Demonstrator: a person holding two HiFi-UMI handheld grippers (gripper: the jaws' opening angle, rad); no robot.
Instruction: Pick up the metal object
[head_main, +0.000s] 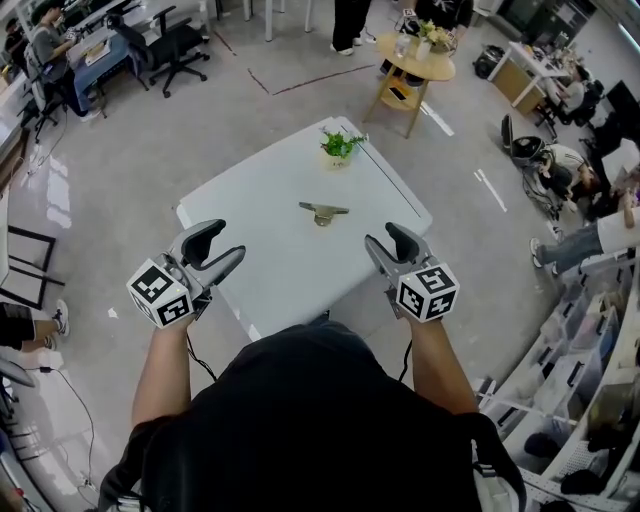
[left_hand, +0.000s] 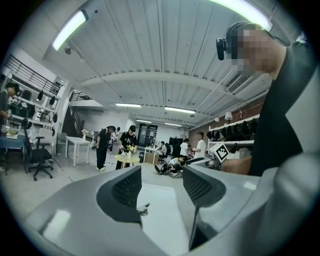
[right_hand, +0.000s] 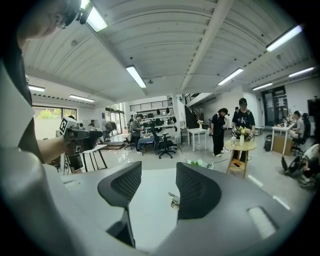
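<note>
Plant (head_main: 341, 143) in pot (head_main: 338, 160) beyond metal object (head_main: 323, 211)

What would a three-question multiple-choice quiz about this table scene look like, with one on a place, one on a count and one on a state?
1. Where does the metal object lie?
A. near the middle of the white table
B. on the floor
C. on the round yellow side table

2. Besides the metal object, how many things stand on that table?
A. none
B. one, a potted plant
C. three

3. How do the jaws of the left gripper and the right gripper stand?
A. apart, with nothing held
B. clamped on the metal object
C. shut tight on nothing

Answers:
1. A: it rests on the tabletop, between the plant and the grippers.
2. B: only the plant stands there, near the far edge.
3. A: each gripper view shows a gap between its pads.
</note>
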